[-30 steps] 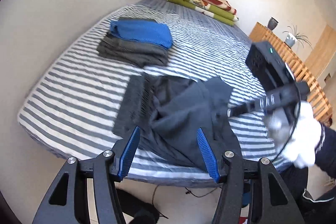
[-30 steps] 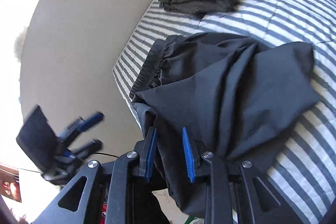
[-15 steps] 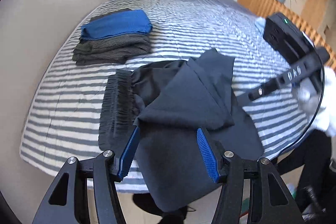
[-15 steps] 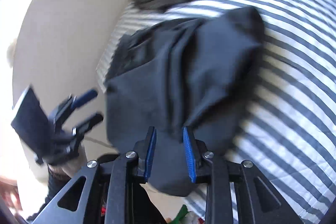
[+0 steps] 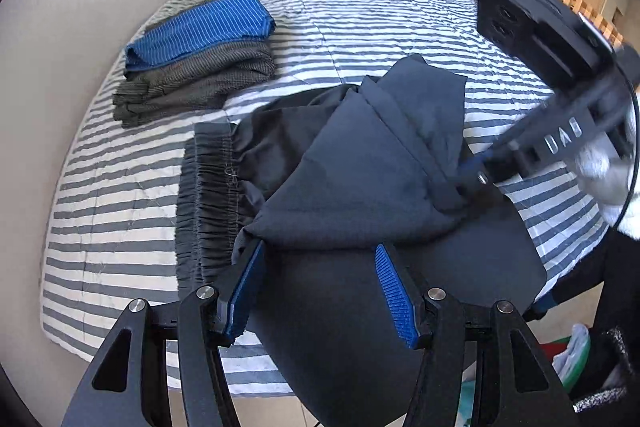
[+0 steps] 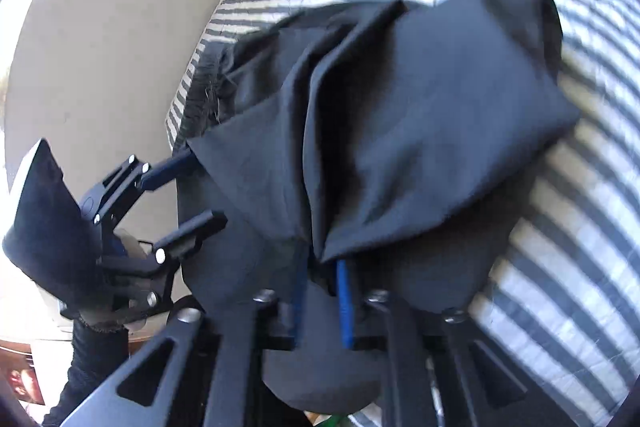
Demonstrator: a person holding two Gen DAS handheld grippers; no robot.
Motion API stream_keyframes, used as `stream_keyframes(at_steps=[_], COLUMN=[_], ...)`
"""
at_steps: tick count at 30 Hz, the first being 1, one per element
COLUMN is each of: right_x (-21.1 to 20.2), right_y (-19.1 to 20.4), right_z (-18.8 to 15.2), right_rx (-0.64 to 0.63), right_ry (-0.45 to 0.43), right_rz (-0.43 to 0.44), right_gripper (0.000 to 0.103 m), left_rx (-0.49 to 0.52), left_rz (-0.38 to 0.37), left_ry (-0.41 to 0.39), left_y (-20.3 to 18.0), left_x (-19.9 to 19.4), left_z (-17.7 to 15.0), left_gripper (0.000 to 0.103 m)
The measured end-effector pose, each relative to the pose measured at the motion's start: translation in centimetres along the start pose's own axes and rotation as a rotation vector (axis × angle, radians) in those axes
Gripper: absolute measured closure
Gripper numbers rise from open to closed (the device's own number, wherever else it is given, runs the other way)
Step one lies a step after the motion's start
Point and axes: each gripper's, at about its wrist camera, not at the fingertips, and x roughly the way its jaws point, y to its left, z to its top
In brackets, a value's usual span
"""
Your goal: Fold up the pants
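Here the dark pants (image 5: 360, 187) are lying rumpled at the near edge of the striped bed (image 5: 360, 19), one leg doubled back over the other and the gathered waistband to the left. The right gripper (image 6: 322, 267) is pinching a fold of that cloth between nearly closed fingers. The left gripper (image 5: 320, 259) is hovering with fingers spread wide at the fold's other corner. Folded clothes (image 5: 196, 59) are sitting stacked beyond.
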Motion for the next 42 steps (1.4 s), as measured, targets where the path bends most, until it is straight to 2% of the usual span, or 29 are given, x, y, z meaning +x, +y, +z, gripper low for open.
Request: stream_keyframes(at_steps=[2, 4, 5, 7, 8, 9, 12, 15, 18, 22, 25, 27, 28, 29, 31, 32, 34, 35, 36, 40, 42], right_x=[-0.7, -1.1, -1.2, -0.9, -1.5, -2.3, -4.3, -5.9, -5.1, -4.5, -2.3, -0.8, -0.4, -0.3, -2.0, -3.1, -4.5, -5.2, -6.3, -9.9, -10.3], right_y=[1.6, 2.9, 4.0, 5.4, 5.0, 4.3, 3.6, 3.6, 4.1, 4.2, 5.1, 5.8, 6.3, 7.0, 8.1, 8.2, 7.9, 7.6, 7.1, 4.3, 3.0], right_z=[2.5, 5.5, 7.1, 10.1, 10.7, 10.9, 12.5, 10.8, 9.3, 7.1, 7.0, 6.9, 7.6, 9.3, 13.9, 15.9, 17.7, 17.7, 17.3, 13.6, 11.3], right_rx=[-0.038, -0.092, -0.143, -0.198, -0.168, -0.138, -0.123, -0.127, -0.150, -0.174, -0.216, -0.239, -0.245, -0.246, -0.241, -0.212, -0.194, -0.195, -0.191, -0.202, -0.211], right_ry=[-0.048, -0.114, -0.133, -0.129, -0.124, -0.129, -0.170, -0.118, -0.077, -0.029, 0.027, 0.088, 0.110, 0.091, -0.040, -0.090, -0.106, -0.098, -0.123, -0.209, -0.222], right_rz=[-0.009, 0.009, -0.021, -0.075, -0.066, -0.036, 0.012, 0.048, -0.006, 0.021, -0.035, -0.067, -0.072, -0.074, -0.079, -0.099, -0.094, -0.074, -0.078, -0.078, -0.098], right_gripper=[0.095, 0.095, 0.095, 0.088, 0.078, 0.074, 0.072, 0.072, 0.071, 0.071, 0.071, 0.077, 0.101, 0.101, 0.101, 0.096, 0.086, 0.072, 0.069, 0.069, 0.069], left_rx=[-0.011, -0.044, -0.054, -0.043, -0.029, -0.015, -0.044, -0.105, -0.113, -0.107, -0.114, -0.117, -0.114, -0.109, -0.110, -0.115, -0.107, -0.100, -0.078, -0.080, -0.084], left_rz=[0.023, 0.009, -0.003, -0.007, 0.003, 0.020, 0.044, 0.017, 0.006, 0.005, 0.000, -0.003, -0.003, -0.005, -0.004, -0.007, -0.012, -0.012, -0.021, -0.015, -0.001], left_ry=[-0.036, -0.076, -0.086, -0.082, -0.076, -0.064, -0.020, -0.020, -0.032, -0.032, -0.036, -0.039, -0.041, -0.042, -0.041, -0.040, -0.036, -0.033, -0.029, -0.028, -0.047], left_y=[0.1, 0.5, 0.5, 0.5, 0.5, 0.6, 1.5, 2.7, 2.9, 2.9, 3.1, 3.2, 3.2, 3.2, 3.1, 3.1, 3.0, 2.9, 2.9, 2.8, 2.6], left_x=[-1.0, -2.0, -2.3, -2.1, -1.8, -1.3, 0.5, 1.3, 1.3, 1.3, 1.4, 1.5, 1.5, 1.6, 1.6, 1.6, 1.5, 1.4, 1.4, 1.5, 0.9], left_z=[0.0, 0.1, 0.2, 0.7, 1.0, 1.2, 1.6, 1.4, 1.2, 1.2, 1.1, 1.0, 1.0, 0.9, 0.8, 0.8, 0.8, 0.8, 0.9, 1.1, 1.2], left_gripper=[0.043, 0.043, 0.043, 0.043, 0.043, 0.043, 0.043, 0.045, 0.045, 0.045, 0.045, 0.045, 0.045, 0.045, 0.045, 0.045, 0.045, 0.045, 0.045, 0.045, 0.045])
